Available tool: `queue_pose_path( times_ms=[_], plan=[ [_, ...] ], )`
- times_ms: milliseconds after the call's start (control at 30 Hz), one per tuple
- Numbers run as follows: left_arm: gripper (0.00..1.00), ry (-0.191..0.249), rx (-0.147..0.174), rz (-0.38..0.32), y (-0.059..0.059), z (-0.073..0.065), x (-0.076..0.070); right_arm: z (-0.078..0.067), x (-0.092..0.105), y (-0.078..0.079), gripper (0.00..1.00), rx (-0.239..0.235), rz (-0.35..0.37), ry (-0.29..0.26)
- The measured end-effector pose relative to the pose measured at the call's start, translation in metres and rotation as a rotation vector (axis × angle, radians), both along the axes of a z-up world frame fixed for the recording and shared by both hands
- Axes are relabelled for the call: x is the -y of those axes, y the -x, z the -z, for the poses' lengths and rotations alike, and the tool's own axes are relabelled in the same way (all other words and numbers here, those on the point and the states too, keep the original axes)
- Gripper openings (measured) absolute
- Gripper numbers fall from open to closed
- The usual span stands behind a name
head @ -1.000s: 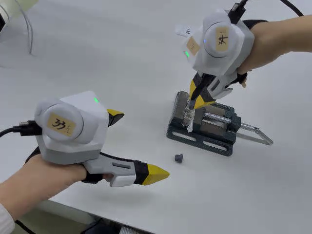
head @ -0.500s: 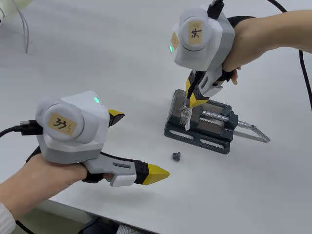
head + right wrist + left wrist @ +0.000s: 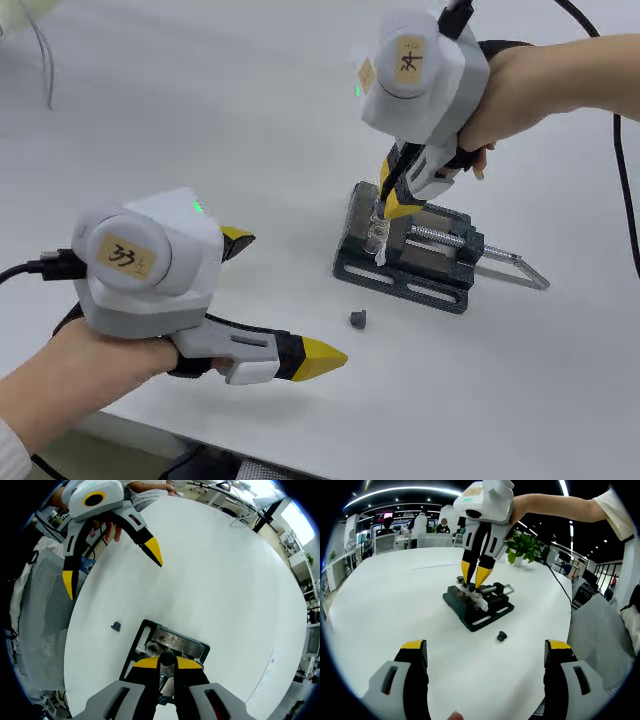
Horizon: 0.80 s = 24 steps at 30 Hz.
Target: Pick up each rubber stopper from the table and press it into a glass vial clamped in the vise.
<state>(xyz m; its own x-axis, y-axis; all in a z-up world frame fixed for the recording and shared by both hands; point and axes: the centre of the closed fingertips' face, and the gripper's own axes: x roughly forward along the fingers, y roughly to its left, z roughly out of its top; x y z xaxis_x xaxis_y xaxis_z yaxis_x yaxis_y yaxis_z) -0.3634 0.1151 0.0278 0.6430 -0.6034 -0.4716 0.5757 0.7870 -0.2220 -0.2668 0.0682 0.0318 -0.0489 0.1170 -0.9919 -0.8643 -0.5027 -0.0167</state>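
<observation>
the right hand-held gripper (image 3: 167,663) points down at the vise (image 3: 445,262). its jaws are drawn almost together on a dark rubber stopper (image 3: 167,657), which is pinched between the yellow tips. the stopper is held right over the top of the vise, just beside the open mouth of a glass vial (image 3: 151,649) that stands upright, clamped between the vise's jaws. whether the stopper touches a vial beneath it cannot be told, as the tips cover that spot.

the vise stands on the white worktop (image 3: 200,110), set back from the near edge. its metal crank handle (image 3: 520,268) sticks out low over the worktop on the side away from the left hand-held gripper (image 3: 285,298).

a second stopper (image 3: 358,319), small and dark, lies loose on the worktop between the vise and the near edge, close to the vise's base but apart from it.

the left hand-held gripper hovers above the near edge of the worktop. its jaws are spread wide with nothing between them, and the yellow tips point toward the vise. in the left gripper view the second stopper lies ahead of the two tips, roughly midway between them and well apart from both, with the vise and the right hand-held gripper beyond it.
</observation>
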Motion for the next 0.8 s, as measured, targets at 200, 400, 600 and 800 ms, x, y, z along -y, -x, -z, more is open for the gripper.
queue_pose_path(
  times_ms=[200,400,600,800],
  plan=[
    [0.97,-0.003,0.000,0.001,-0.0005,0.0000,-0.0020,-0.0002,0.0000,-0.0014,0.06,-0.011,-0.007,0.001],
    [0.96,-0.002,-0.002,0.006,0.0004,0.0007,-0.0010,-0.0003,0.0011,-0.0025,0.07,-0.012,-0.023,-0.006],
    [0.96,-0.003,-0.003,0.010,0.0009,0.0010,0.0001,0.0000,0.0016,-0.0030,0.07,-0.009,-0.034,-0.006],
    [0.96,-0.001,-0.003,0.011,0.0004,0.0006,0.0013,0.0002,0.0025,-0.0019,0.08,-0.012,-0.041,-0.006]
  ],
)
